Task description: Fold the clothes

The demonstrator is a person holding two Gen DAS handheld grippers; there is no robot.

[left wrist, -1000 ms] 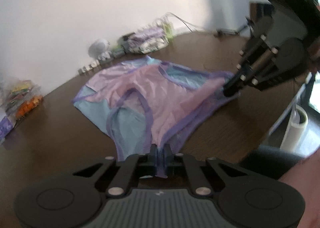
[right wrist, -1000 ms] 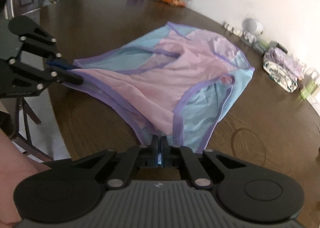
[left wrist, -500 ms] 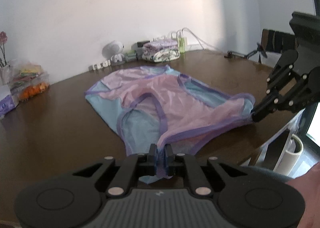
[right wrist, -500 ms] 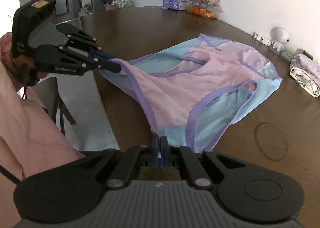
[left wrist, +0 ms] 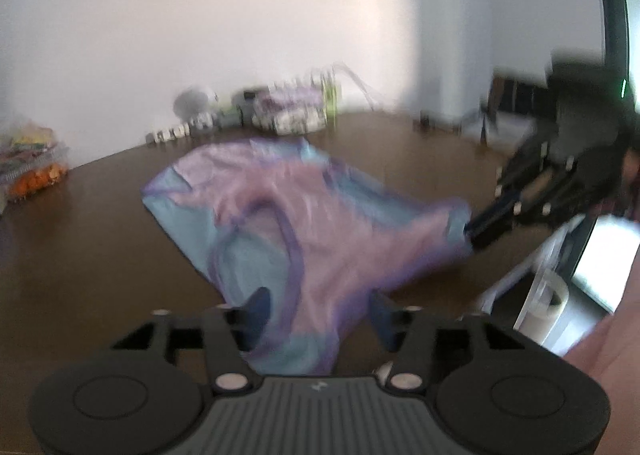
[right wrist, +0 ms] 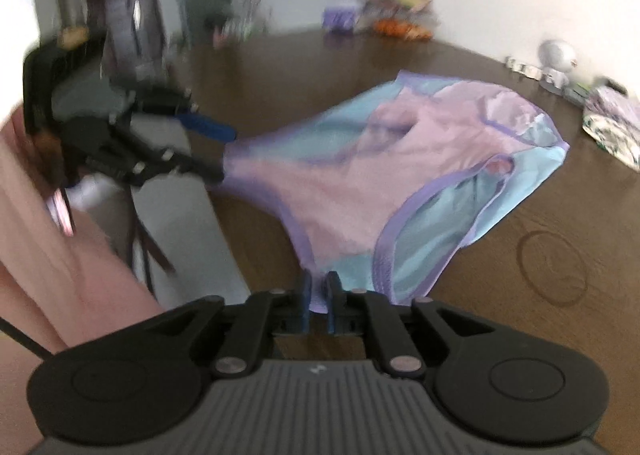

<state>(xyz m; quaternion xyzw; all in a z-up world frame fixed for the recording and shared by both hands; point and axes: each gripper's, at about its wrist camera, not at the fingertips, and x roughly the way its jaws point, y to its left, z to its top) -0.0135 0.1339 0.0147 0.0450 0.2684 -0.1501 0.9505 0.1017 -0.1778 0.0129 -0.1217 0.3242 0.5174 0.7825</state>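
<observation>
A pink and light-blue garment with purple trim (left wrist: 304,215) lies spread on the dark wooden table (left wrist: 80,255). My left gripper (left wrist: 318,311) has its jaws wide apart, with the garment's near corner lying loose between them. It also shows at the left of the right wrist view (right wrist: 224,155), fingers spread beside the cloth edge. My right gripper (right wrist: 318,295) is nearly shut, with the garment's (right wrist: 400,175) other near corner between its blue pads. It appears at the right of the left wrist view (left wrist: 476,231), at the cloth edge. Both views are motion-blurred.
Along the wall stand a folded patterned cloth pile (left wrist: 292,111), a small white round device (left wrist: 192,103) and a clear box of orange fruit (left wrist: 36,171). The table edge runs close to both grippers; a chair (right wrist: 144,239) and floor lie beyond it.
My left gripper has opened and let go of the garment corner. The right gripper's jaws have parted slightly. The garment has been pulled toward the near table edge.
</observation>
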